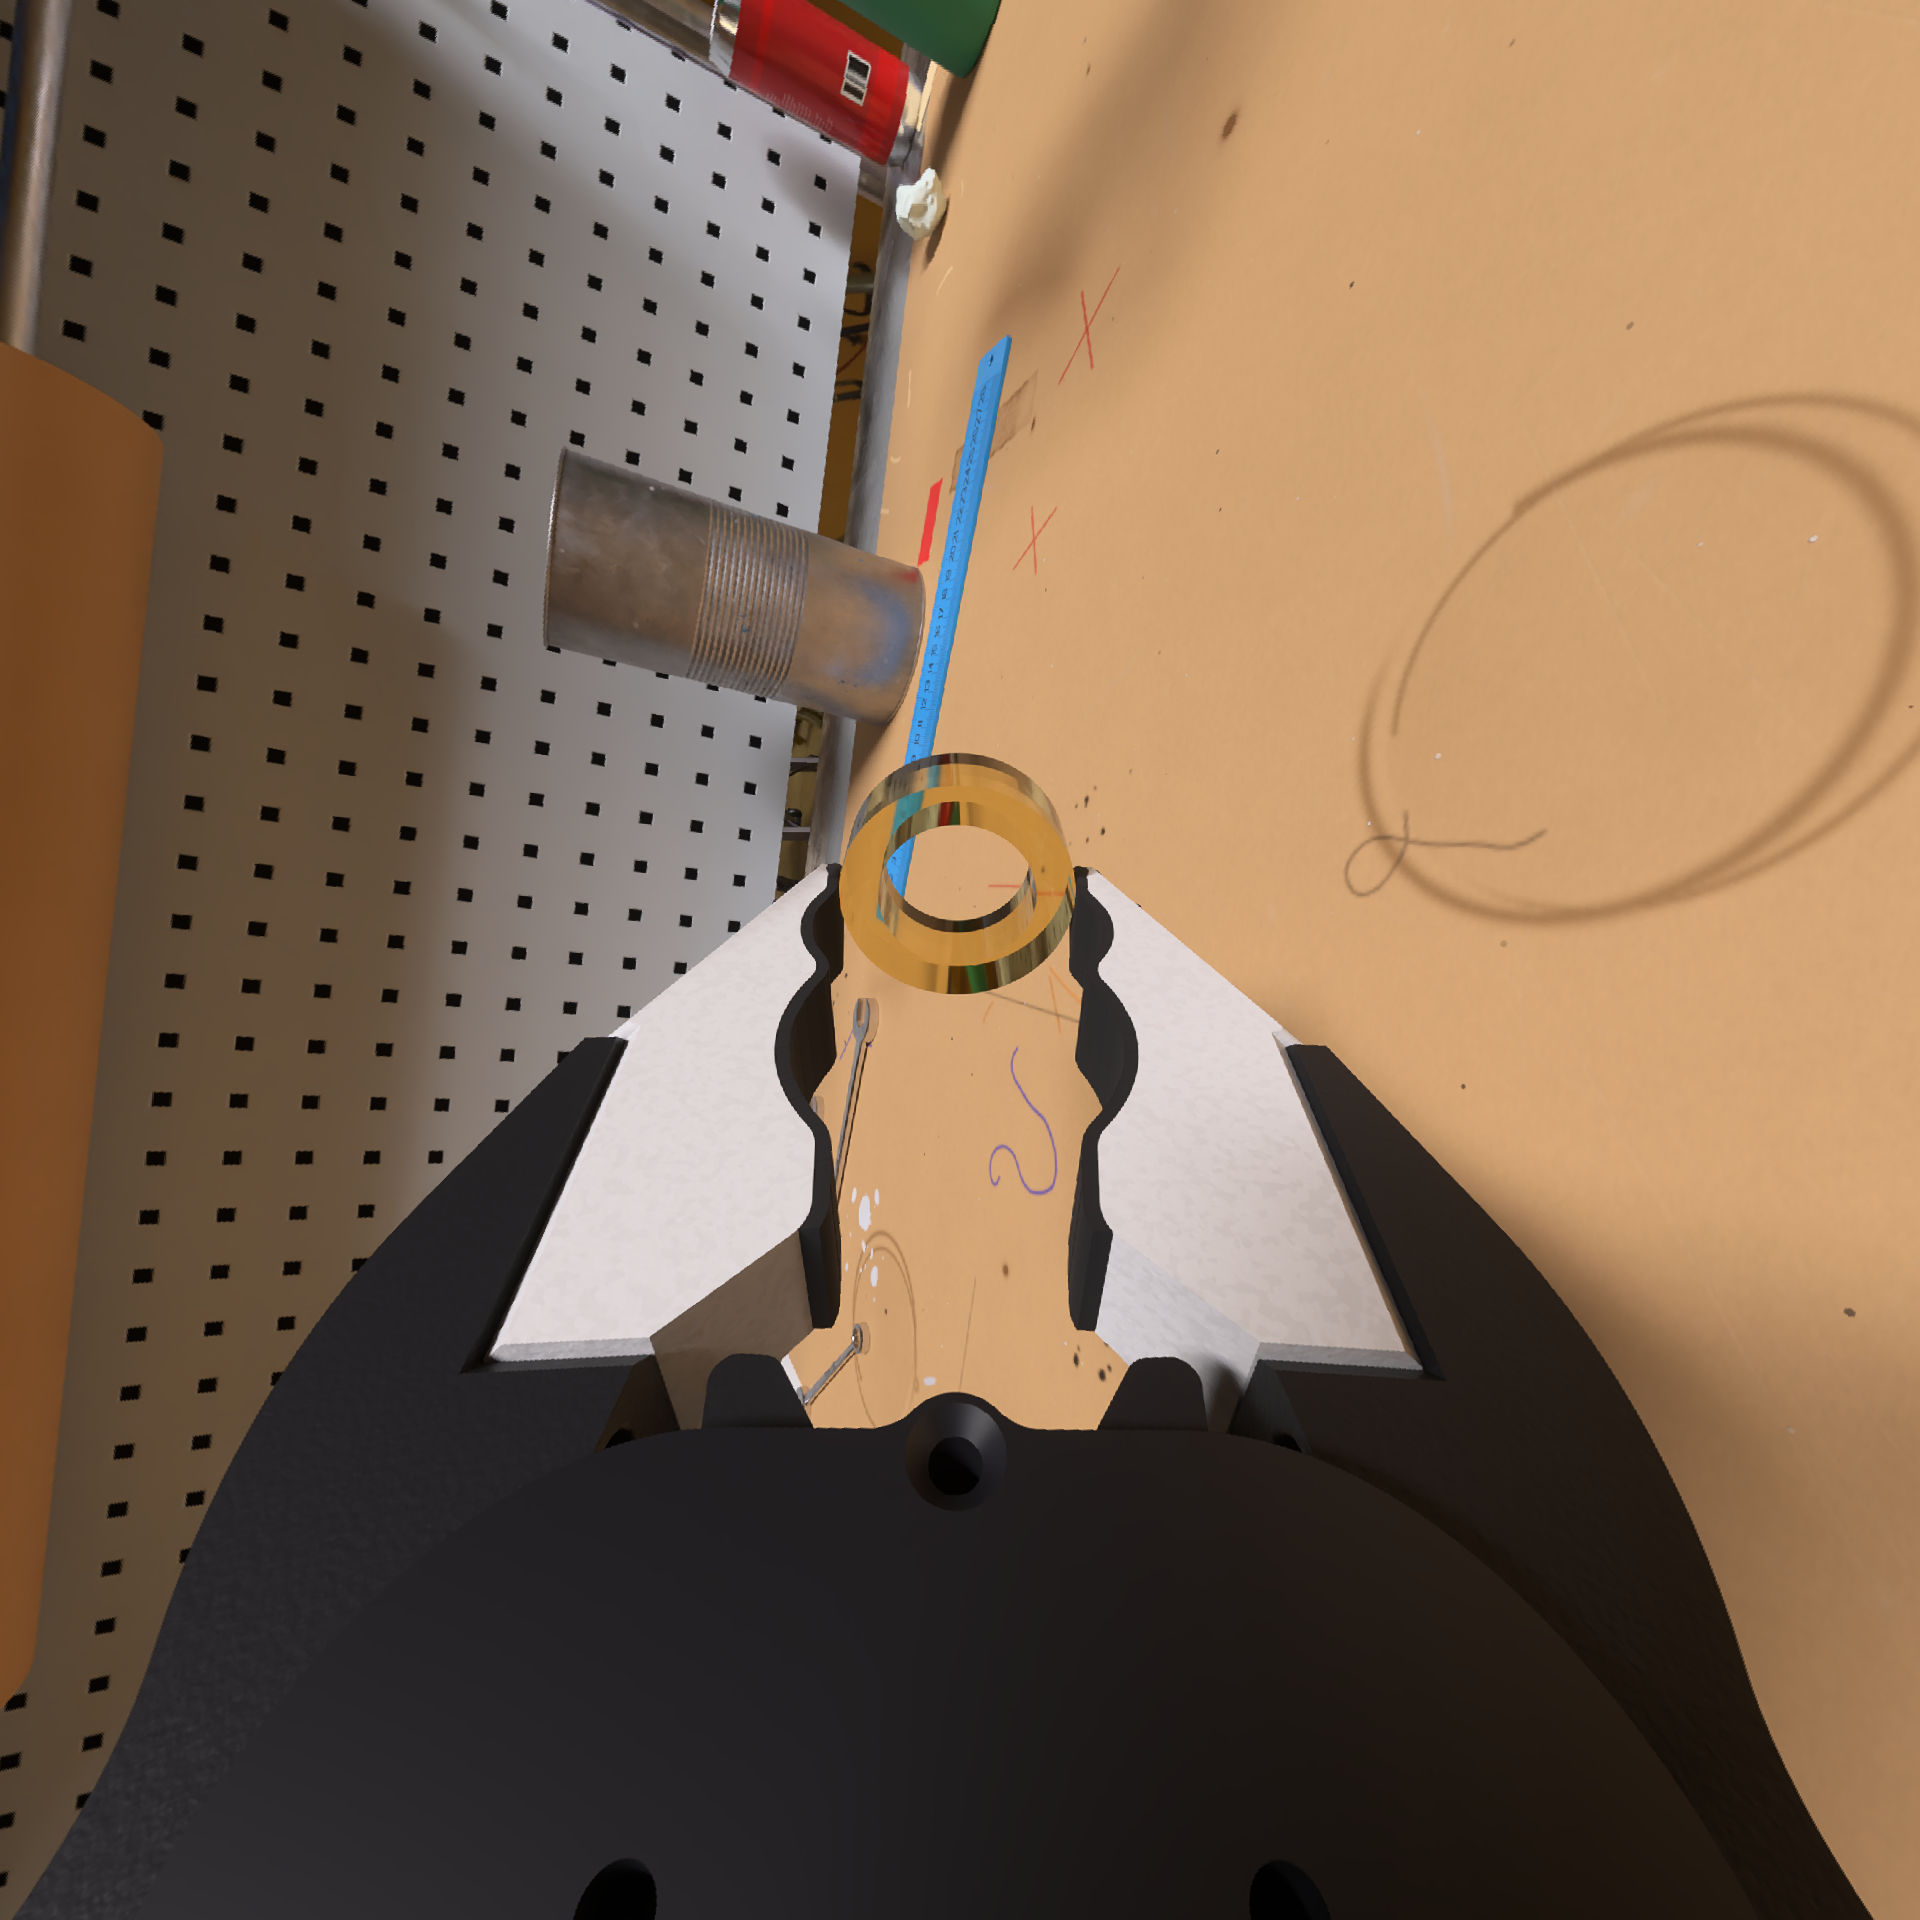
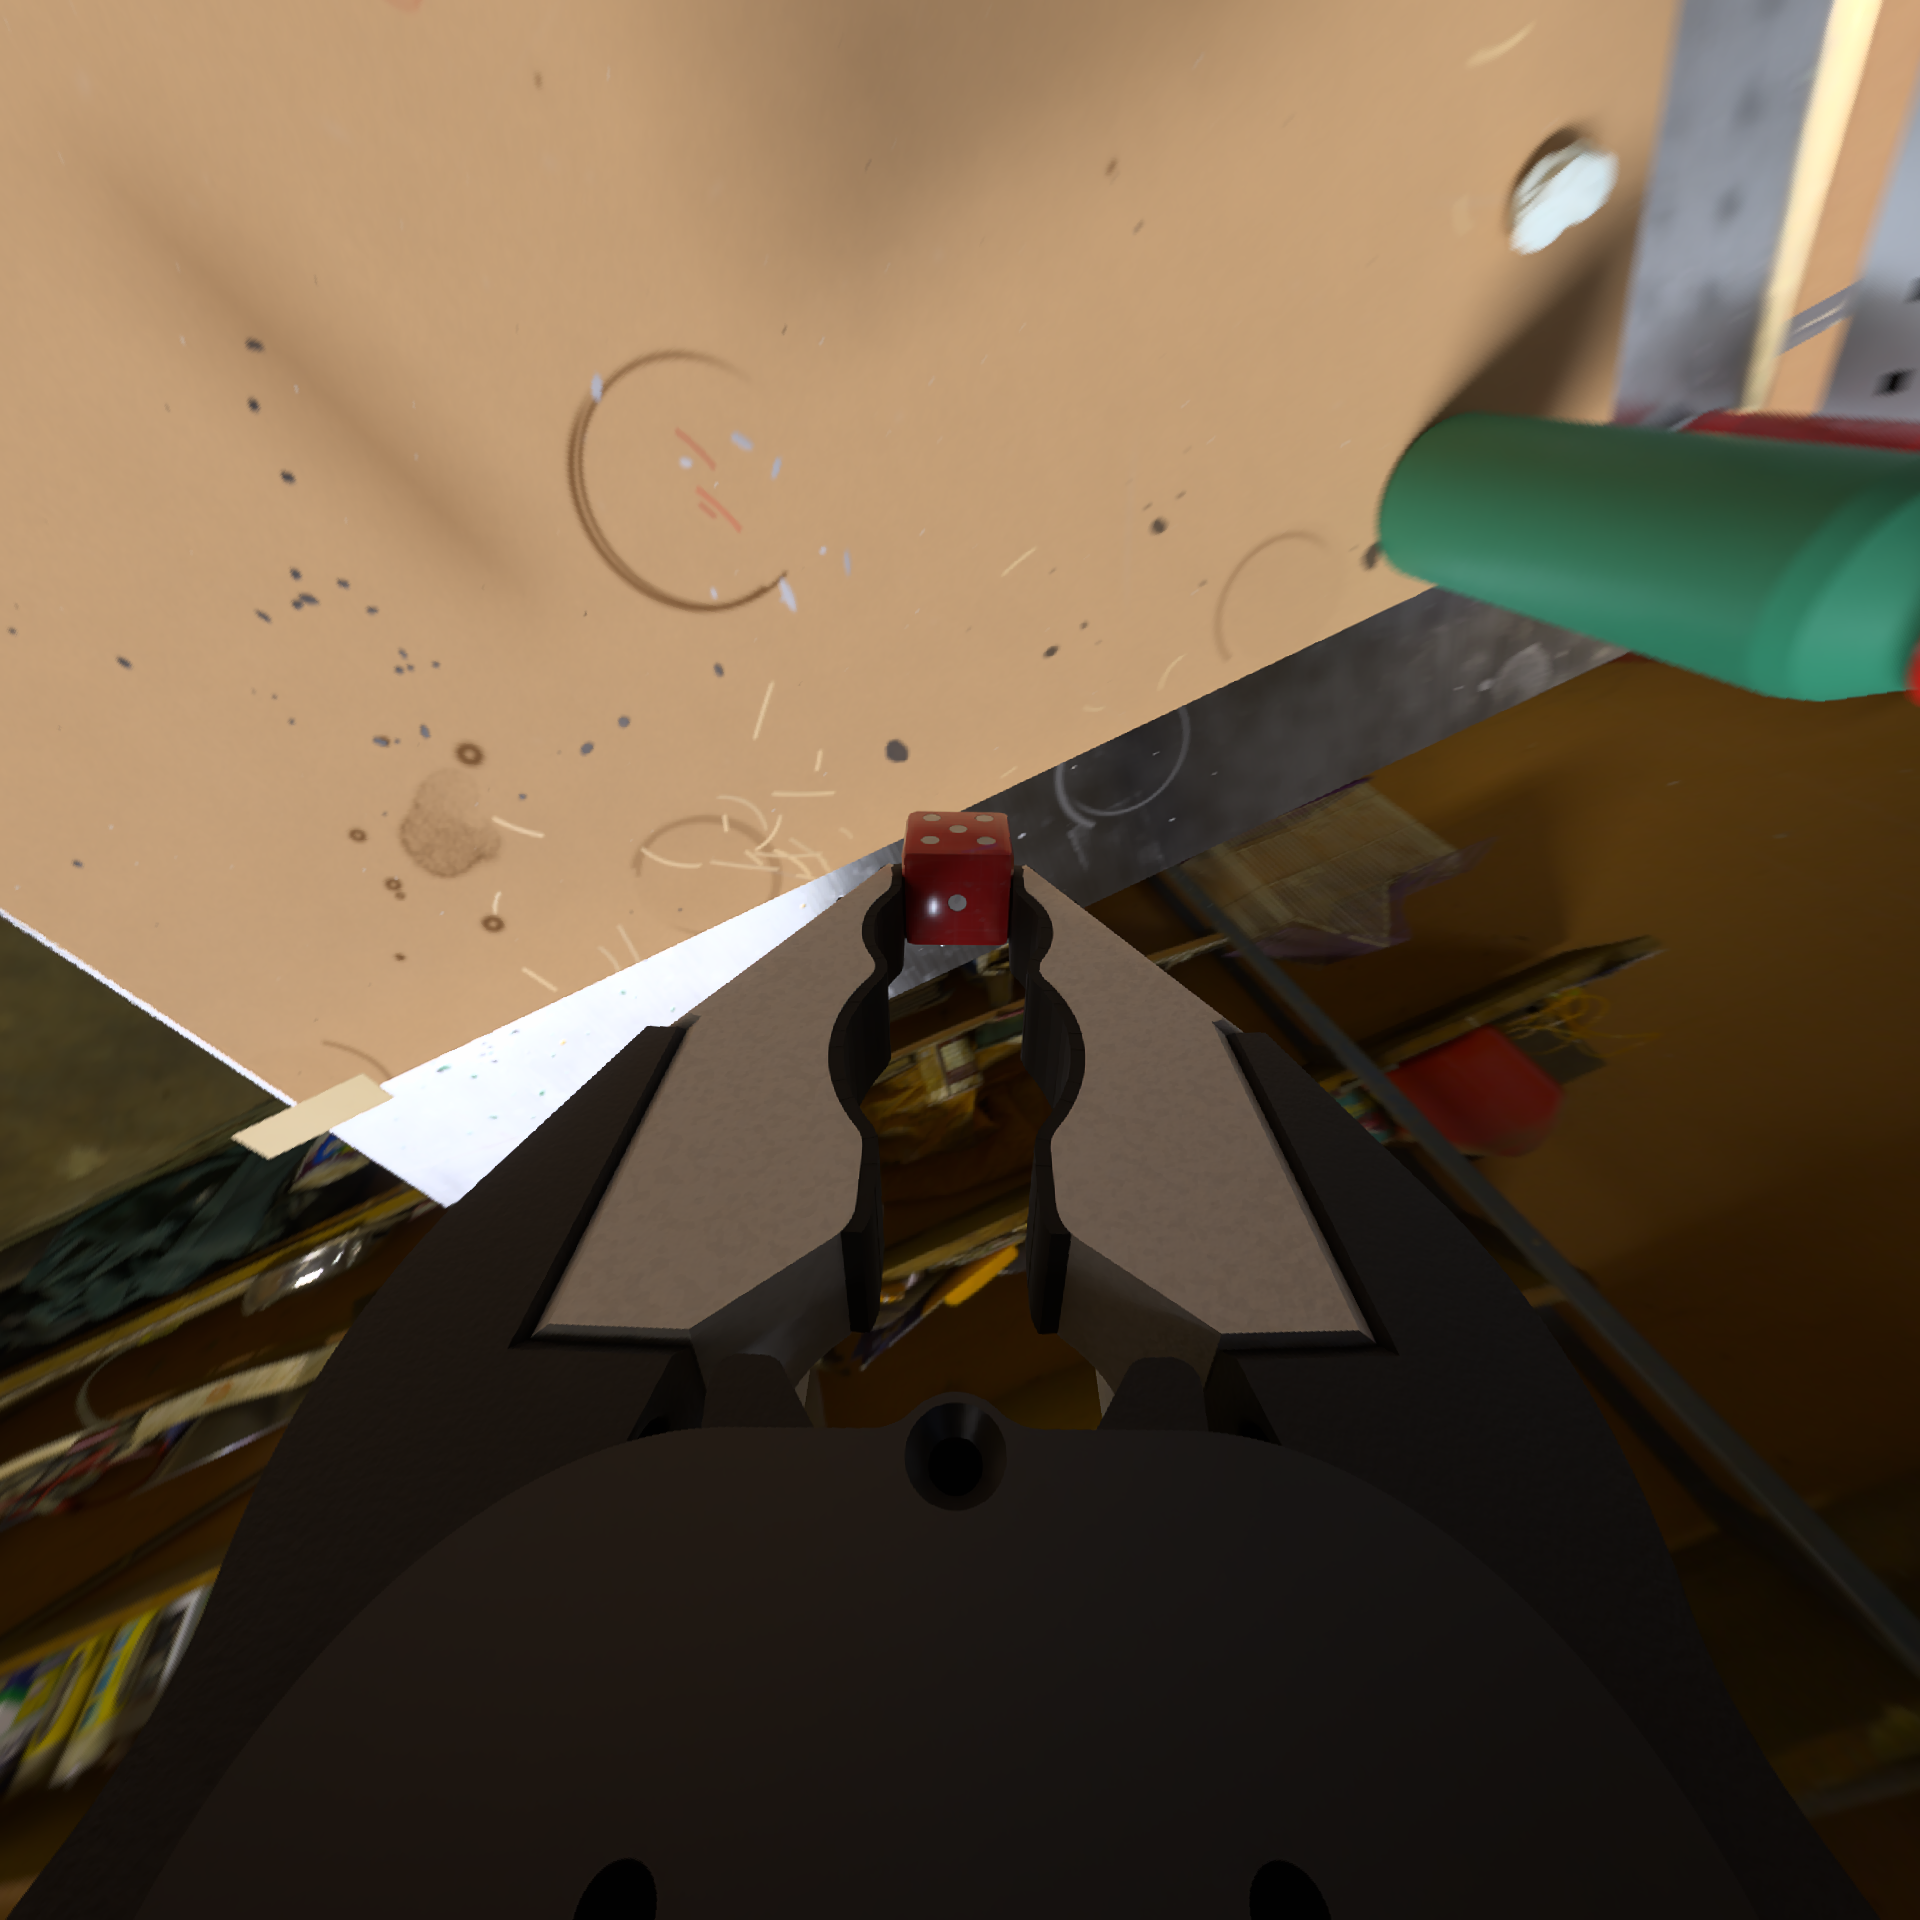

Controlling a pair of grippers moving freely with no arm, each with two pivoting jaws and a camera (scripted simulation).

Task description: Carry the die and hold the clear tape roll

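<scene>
In the left wrist view my left gripper is shut on the clear, amber-tinted tape roll. The roll sits between the fingertips with its hole facing the camera, held off the tan tabletop. In the right wrist view my right gripper is shut on a small red die with white pips. The die is pinched at the fingertips, over the metal edge of the tabletop.
A blue ruler lies on the table beyond the tape. A metal cylinder, a red can and a white crumpled lump are near a pegboard. A green cylinder and a white disc are in the right wrist view.
</scene>
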